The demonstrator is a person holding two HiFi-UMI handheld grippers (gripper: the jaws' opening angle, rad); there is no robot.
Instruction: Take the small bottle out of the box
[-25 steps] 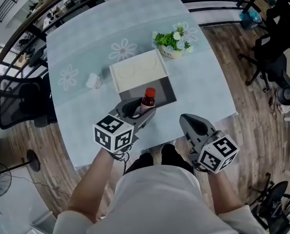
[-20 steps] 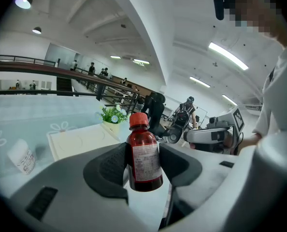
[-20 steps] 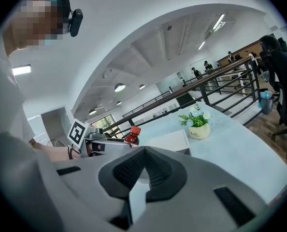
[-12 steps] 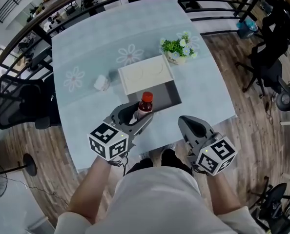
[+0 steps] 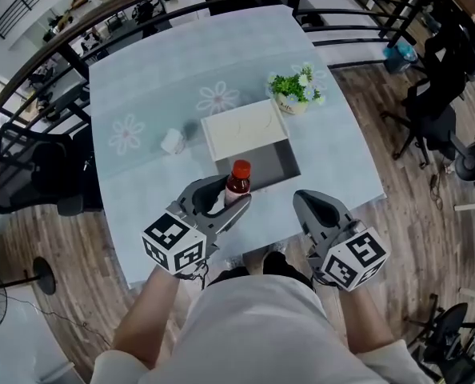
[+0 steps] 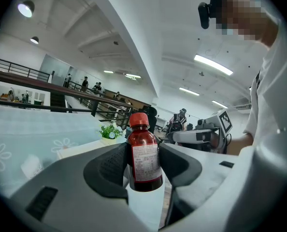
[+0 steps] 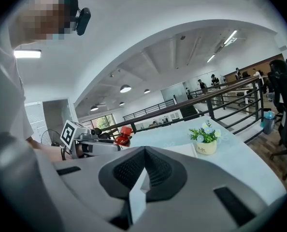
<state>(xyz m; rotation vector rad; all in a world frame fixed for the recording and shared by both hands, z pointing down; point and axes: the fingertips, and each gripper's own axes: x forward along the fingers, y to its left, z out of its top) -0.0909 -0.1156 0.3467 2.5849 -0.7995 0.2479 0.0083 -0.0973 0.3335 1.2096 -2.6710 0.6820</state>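
Note:
A small bottle (image 5: 237,184) of dark red liquid, with a red cap and a white label, stands upright between the pads of my left gripper (image 5: 228,192). The gripper is shut on it and holds it above the table, just in front of the box's near left corner. In the left gripper view the pads press on both sides of the bottle (image 6: 143,158). The box (image 5: 276,166) lies open, its grey inside bare and its white lid (image 5: 244,126) folded back. My right gripper (image 5: 313,202) is shut and holds nothing, near the table's front edge, right of the bottle.
A pot of flowers (image 5: 295,93) stands behind the box on the right. A small white object (image 5: 173,142) lies left of the lid. A black chair (image 5: 29,174) stands off the table's left side, and a railing runs behind the table.
My left gripper has drawn the bottle back from the box's front edge, towards me and slightly left. The right gripper has stayed in place.

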